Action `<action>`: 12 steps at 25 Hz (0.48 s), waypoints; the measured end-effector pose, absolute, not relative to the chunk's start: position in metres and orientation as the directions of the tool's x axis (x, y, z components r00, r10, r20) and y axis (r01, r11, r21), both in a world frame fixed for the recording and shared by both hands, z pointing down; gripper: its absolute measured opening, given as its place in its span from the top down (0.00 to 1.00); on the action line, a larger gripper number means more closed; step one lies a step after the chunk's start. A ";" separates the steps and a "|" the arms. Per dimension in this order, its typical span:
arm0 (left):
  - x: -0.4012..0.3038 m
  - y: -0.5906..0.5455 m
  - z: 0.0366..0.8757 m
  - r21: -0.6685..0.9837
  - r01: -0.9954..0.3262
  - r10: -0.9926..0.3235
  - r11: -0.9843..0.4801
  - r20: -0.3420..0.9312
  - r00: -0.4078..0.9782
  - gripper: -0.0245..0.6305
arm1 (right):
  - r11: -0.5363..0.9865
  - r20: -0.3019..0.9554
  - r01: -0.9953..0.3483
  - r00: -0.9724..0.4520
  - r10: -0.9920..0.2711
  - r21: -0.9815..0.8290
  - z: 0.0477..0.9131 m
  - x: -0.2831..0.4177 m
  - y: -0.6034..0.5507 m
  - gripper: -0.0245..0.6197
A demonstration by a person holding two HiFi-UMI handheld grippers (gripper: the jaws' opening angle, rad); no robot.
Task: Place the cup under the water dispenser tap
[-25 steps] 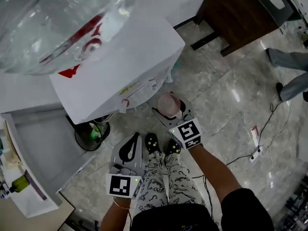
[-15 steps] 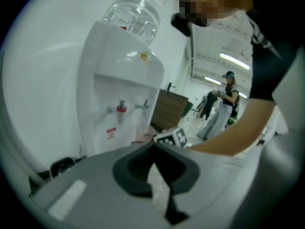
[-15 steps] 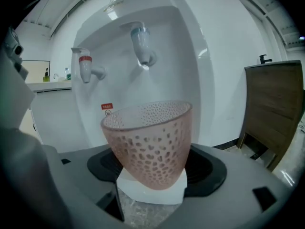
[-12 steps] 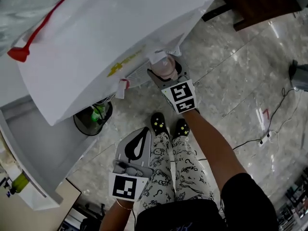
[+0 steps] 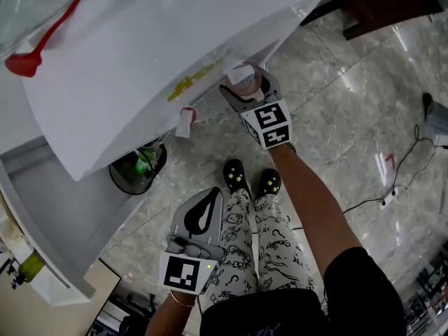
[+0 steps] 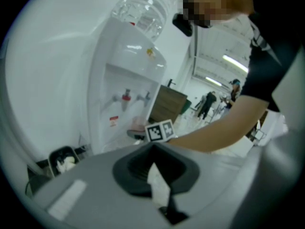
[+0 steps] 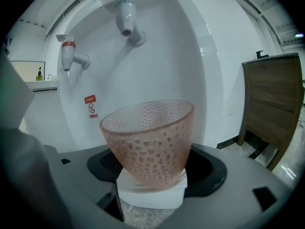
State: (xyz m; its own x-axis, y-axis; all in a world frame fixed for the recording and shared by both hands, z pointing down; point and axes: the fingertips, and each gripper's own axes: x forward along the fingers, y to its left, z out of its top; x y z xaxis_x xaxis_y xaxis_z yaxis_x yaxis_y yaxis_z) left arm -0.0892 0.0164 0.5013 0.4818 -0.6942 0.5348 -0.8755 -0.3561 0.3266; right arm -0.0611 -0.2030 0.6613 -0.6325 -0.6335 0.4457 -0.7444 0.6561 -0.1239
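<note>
While the right gripper (image 7: 151, 186) clamps one empty pink cup (image 7: 147, 142) low before the dispenser's (image 5: 140, 68) two taps, the red tap (image 7: 69, 52) and the grey tap (image 7: 127, 19), the left gripper (image 6: 157, 187) hangs closed on nothing; one floor bin (image 5: 120, 184) holds something green.

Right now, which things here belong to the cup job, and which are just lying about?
Job: pink cup, held in right gripper; water dispenser; its grey tap.
Lying about: black bin, wooden cabinet, shut left gripper.
</note>
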 end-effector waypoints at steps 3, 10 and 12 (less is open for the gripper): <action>-0.088 0.016 0.500 0.334 -0.870 -0.688 -0.362 0.534 0.492 0.97 | 0.656 0.440 -0.741 -0.640 -0.630 -0.140 0.661 -0.060 -0.203 0.43; -0.086 0.014 0.497 0.349 -0.873 -0.697 -0.341 0.529 0.484 0.97 | 0.695 0.524 -0.712 -0.631 -0.572 -0.101 0.667 -0.062 -0.199 0.43; -0.085 0.015 0.497 0.351 -0.875 -0.696 -0.334 0.534 0.480 0.97 | 0.715 0.588 -0.694 -0.616 -0.525 -0.089 0.679 -0.062 -0.193 0.43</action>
